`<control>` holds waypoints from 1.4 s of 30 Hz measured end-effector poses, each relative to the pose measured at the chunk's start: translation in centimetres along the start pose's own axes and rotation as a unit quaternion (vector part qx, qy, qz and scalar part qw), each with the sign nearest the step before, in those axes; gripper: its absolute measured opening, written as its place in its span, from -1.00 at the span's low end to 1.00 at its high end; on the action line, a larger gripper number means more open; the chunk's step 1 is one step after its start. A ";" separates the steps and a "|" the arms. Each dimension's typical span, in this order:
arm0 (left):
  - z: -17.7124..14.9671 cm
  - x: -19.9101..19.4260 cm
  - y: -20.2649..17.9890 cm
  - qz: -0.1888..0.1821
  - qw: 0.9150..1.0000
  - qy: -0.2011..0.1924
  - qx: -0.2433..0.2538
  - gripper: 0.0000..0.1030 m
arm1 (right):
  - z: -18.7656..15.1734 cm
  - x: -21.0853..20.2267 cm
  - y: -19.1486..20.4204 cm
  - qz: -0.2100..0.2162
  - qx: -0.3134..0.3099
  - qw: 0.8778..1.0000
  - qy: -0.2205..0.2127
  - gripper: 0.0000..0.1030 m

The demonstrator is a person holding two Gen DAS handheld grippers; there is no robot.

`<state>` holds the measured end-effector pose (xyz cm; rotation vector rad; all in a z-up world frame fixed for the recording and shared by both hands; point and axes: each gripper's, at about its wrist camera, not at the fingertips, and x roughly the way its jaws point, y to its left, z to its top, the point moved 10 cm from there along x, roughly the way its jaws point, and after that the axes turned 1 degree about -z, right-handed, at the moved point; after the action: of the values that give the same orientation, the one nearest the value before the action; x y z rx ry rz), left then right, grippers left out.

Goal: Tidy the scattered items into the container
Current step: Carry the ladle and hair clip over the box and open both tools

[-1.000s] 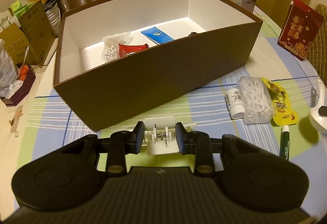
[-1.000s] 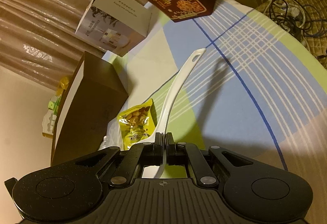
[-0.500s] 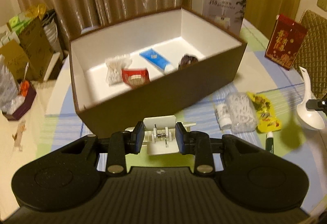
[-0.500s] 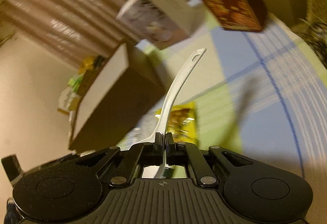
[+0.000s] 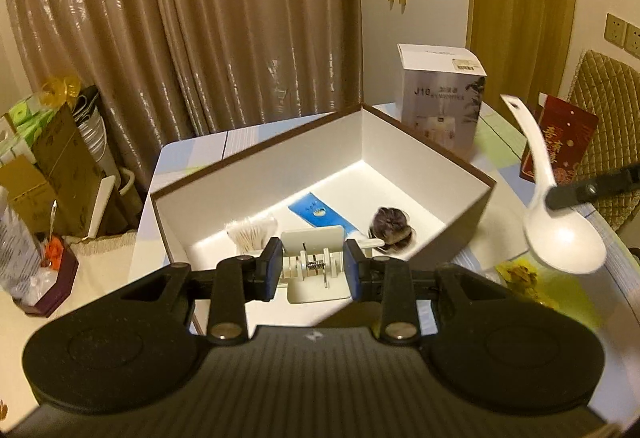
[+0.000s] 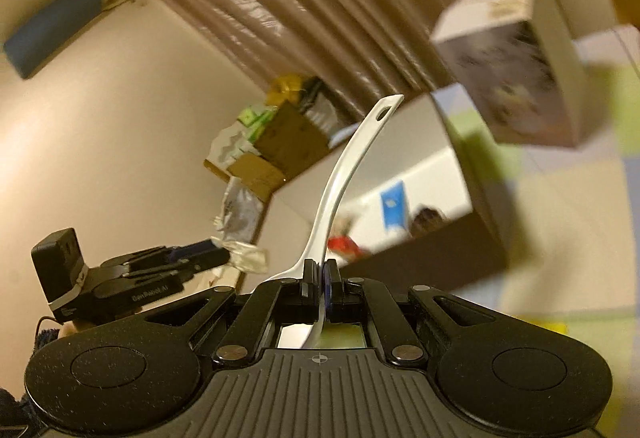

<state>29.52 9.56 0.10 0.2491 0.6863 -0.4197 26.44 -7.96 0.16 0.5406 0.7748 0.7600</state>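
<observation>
My left gripper (image 5: 313, 270) is shut on a small white plastic clip (image 5: 314, 250) and hangs above the near wall of the brown box (image 5: 280, 166), white inside. In the box lie a blue tube (image 5: 316, 212), cotton swabs (image 5: 252, 234) and a dark hair tie (image 5: 390, 228). My right gripper (image 6: 322, 274) is shut on the neck of a white spoon (image 6: 352, 166), handle pointing up and away. The spoon (image 5: 564, 238) hovers just right of the box, with one right finger (image 5: 592, 190) showing. The right wrist view shows the left gripper (image 6: 224, 256) with the clip (image 6: 250, 260).
A white humidifier carton (image 5: 440, 110) stands behind the box and a red packet (image 5: 560, 142) to its right. A yellow snack bag (image 5: 520, 274) lies on the checked cloth under the spoon. Bags and cartons (image 5: 52, 158) crowd the floor at left. A quilted chair (image 5: 608, 98) is far right.
Both grippers have risen. The left one with the clip now looks down into the box from over its near wall. The right one has rolled and carried the spoon left towards the box.
</observation>
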 end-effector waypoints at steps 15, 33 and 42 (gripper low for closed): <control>-1.6 10.3 4.1 -0.031 0.992 0.118 0.034 -0.46 | 2.9 13.3 -2.6 -0.088 -0.093 0.989 0.079 -0.90; -6.5 15.5 4.0 -0.056 0.974 0.216 0.028 -0.50 | -2.0 20.2 -3.8 -0.136 -0.164 0.958 0.195 -0.90; -6.5 15.0 4.1 -0.057 0.974 0.216 0.027 -0.15 | -2.5 20.4 -4.0 -0.154 -0.189 0.946 0.213 -0.89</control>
<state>38.12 11.13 -14.28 0.3594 1.1206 -0.5010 35.91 5.66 -12.54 -0.1010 1.0522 0.7162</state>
